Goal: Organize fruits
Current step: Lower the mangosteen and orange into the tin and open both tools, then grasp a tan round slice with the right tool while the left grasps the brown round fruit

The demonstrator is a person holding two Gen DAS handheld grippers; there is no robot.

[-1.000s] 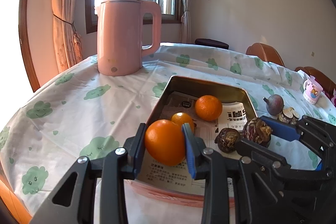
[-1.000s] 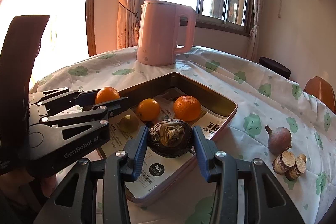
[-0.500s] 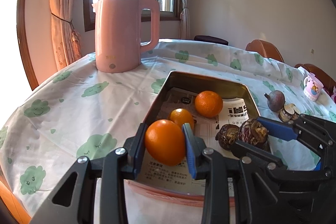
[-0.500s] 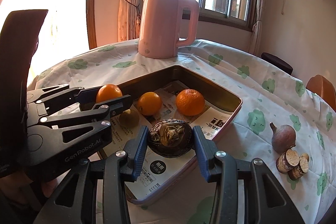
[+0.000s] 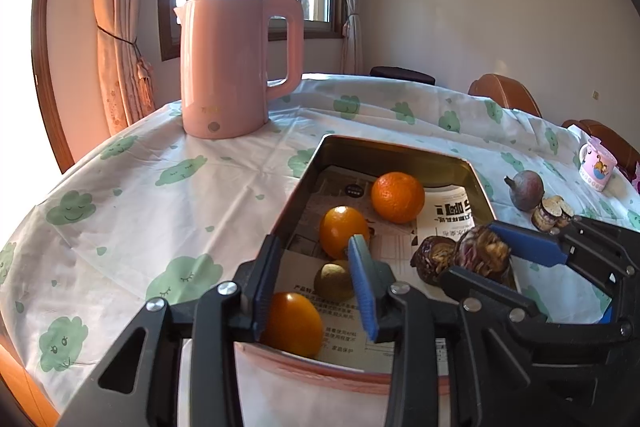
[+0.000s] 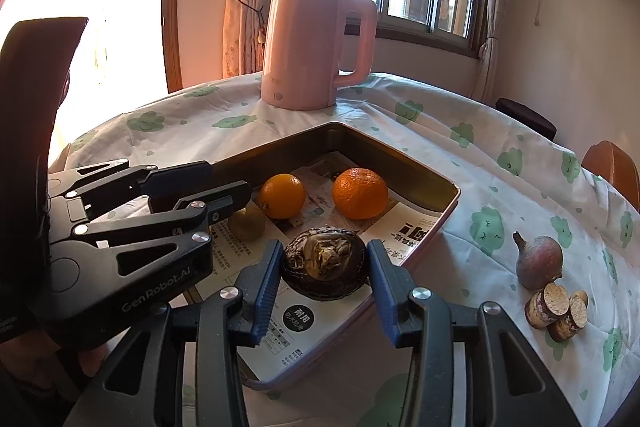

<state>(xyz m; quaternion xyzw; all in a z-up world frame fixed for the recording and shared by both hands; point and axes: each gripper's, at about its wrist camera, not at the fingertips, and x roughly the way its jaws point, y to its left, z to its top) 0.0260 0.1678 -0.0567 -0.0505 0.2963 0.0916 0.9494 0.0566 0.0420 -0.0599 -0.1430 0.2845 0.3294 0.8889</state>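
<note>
My left gripper point(image 5: 314, 247) hovers over the near end of the metal tray point(image 5: 392, 147), its jaws opening. A small orange point(image 5: 294, 323) lies on the tray's paper lining below the pads, free of them. Ahead in the tray lie a brownish-green fruit point(image 5: 334, 281), two more oranges point(image 5: 344, 231) point(image 5: 398, 197) and a dark shrivelled fruit point(image 5: 434, 261). My right gripper point(image 6: 324, 259) is shut on another dark shrivelled fruit point(image 6: 320, 257) over the tray's right side. The left gripper point(image 6: 226, 183) hides the dropped orange in the right wrist view.
A tall pink kettle point(image 5: 228, 67) stands behind the tray on the cloud-print tablecloth. Right of the tray lie a reddish round fruit point(image 6: 538, 261) and some cut stem pieces point(image 6: 556, 307). A pink mug point(image 5: 596, 167) and wooden chairs are at the far right.
The left jaws parted and the orange slipped from between the pads down onto the tray's near end. The right gripper still grips its dark fruit in the same place.
</note>
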